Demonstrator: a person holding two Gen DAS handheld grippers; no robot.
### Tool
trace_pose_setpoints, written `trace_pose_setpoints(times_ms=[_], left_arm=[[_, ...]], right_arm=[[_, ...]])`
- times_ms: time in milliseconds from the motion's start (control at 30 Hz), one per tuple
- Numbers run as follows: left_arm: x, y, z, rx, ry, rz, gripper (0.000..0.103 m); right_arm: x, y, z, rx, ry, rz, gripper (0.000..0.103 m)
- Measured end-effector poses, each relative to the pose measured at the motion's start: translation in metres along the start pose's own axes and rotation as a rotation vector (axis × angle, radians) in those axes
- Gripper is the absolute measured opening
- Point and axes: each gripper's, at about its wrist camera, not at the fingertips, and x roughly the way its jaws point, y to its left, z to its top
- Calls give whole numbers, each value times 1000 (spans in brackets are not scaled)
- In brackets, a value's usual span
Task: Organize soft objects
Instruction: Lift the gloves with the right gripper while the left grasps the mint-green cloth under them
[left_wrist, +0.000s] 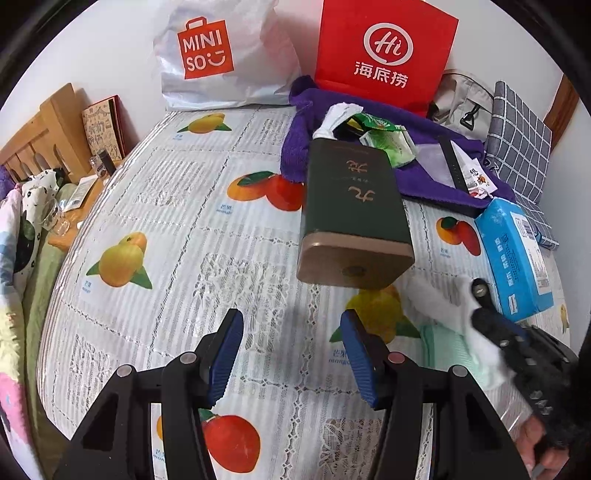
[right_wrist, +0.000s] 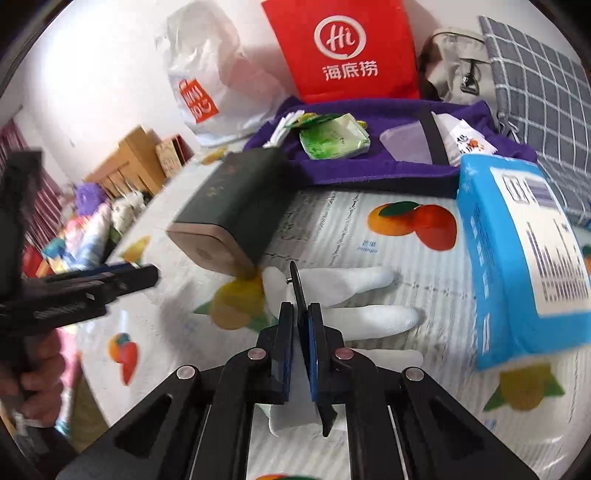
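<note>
A white glove (right_wrist: 369, 317) lies flat on the fruit-print cloth (right_wrist: 369, 229), its fingers pointing right. My right gripper (right_wrist: 300, 308) is shut directly over its palm. A thin black strip (right_wrist: 295, 280) with a rivet near its tip sticks out between the pads. Whether glove fabric is pinched too I cannot tell. In the left wrist view the glove (left_wrist: 436, 299) wraps around the right gripper (left_wrist: 480, 314), partly over a pale green cloth (left_wrist: 447, 354). My left gripper (left_wrist: 291, 317) hangs open and empty above the cloth, left of the glove.
A dark green tin (left_wrist: 351, 206) lies beside the glove. A blue tissue pack (left_wrist: 517, 258) sits to the right. Behind them a purple towel (left_wrist: 306, 147) carries packets; a red bag (left_wrist: 384, 55) and a white bag (left_wrist: 221, 55) lean on the wall. A checked cushion (left_wrist: 517, 140) is far right.
</note>
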Motion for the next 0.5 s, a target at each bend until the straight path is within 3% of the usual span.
trace_pose_setpoints(times_ms=[167,333,500], left_arm=[[0,-3,-8,-4,21,-35,52],[-4,-13,-17,17,25,-43,52],[-6,-26,-23,39,33,-60,52]], right_arm=[[-23,-9,-2,93,-64,165,10],[-34,-15,-11,89,-69,77,10],[-28,-24,-30,58,18,-33,13]])
